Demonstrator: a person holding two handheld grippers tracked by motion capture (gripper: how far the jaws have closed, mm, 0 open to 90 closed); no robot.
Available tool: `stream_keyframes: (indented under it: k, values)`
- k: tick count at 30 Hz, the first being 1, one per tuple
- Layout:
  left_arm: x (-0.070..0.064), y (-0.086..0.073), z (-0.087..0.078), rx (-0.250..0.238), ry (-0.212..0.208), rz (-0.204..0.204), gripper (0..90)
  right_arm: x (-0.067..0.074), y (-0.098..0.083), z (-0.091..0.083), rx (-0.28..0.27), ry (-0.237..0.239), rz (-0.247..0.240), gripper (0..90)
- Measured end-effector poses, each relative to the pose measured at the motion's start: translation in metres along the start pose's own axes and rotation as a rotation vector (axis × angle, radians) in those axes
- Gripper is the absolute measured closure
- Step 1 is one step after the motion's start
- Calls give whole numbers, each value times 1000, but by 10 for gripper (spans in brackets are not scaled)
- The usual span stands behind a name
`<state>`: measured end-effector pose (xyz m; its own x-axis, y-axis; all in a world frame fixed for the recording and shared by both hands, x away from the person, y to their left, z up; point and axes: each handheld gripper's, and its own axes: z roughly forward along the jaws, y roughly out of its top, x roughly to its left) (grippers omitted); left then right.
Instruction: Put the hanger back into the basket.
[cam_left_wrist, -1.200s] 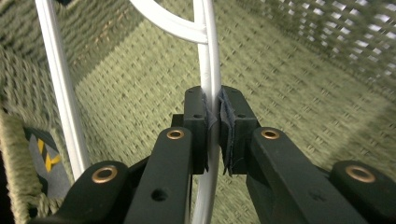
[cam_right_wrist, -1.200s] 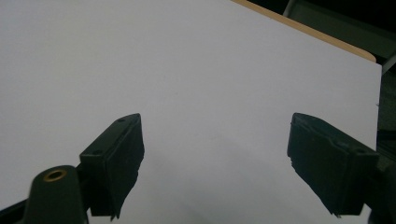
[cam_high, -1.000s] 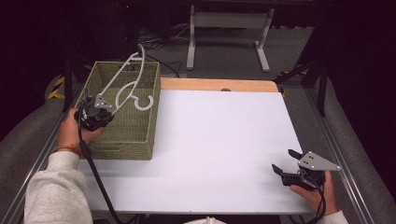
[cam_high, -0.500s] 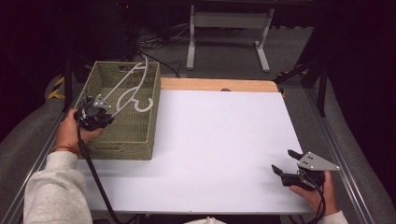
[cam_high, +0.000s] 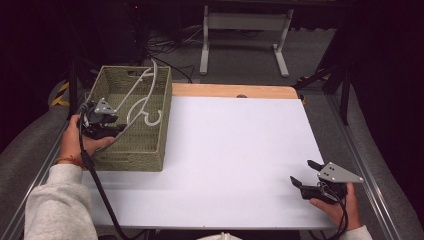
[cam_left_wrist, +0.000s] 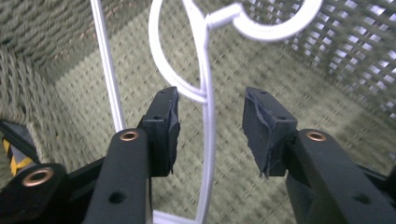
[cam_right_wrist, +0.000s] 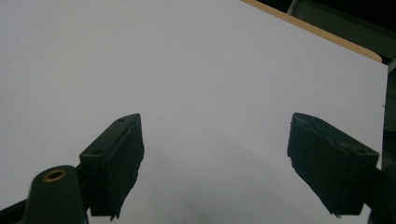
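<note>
Left gripper view: the left gripper (cam_left_wrist: 210, 130) has just been opening, its black jaws straddling, apparently untouched, a thin white wire hanger (cam_left_wrist: 208, 93) lying in the woven olive basket (cam_left_wrist: 280, 79). The right gripper (cam_right_wrist: 215, 158) is hovering wide open, empty, over the smooth white tabletop (cam_right_wrist: 187, 70).

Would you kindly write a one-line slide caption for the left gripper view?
Left gripper, jaws just opened, straddling a wire of the white hanger inside the woven basket.

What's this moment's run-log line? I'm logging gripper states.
left gripper: just opening, hanger between jaws, unpressed | hanger in basket | right gripper: open, nothing held
</note>
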<state>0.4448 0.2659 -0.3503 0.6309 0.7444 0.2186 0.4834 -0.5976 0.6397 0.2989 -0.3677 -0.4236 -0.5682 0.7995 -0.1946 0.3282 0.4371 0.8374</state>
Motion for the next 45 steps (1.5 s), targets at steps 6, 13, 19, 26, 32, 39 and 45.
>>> stream_keyframes:
  k: [6,13,19,26,32,39,45]
  values:
    - [-13,15,-4,-67,-14,29,472,0,0,1,3,4,-4,197]
    - [-30,32,-10,-164,-4,49,357,0,0,0,0,3,-2,198]
    - [-41,44,-10,-206,-27,43,253,0,0,0,2,3,-2,198]
    - [-54,54,-9,-255,-33,30,95,0,0,0,2,2,-3,198]
    - [-70,64,-14,-299,-45,52,57,0,-1,0,2,1,-2,198]
    - [-87,71,-14,-328,-65,91,54,0,0,0,1,0,-2,198]
    - [-100,76,-9,-344,-92,105,64,0,0,0,1,2,-3,197]
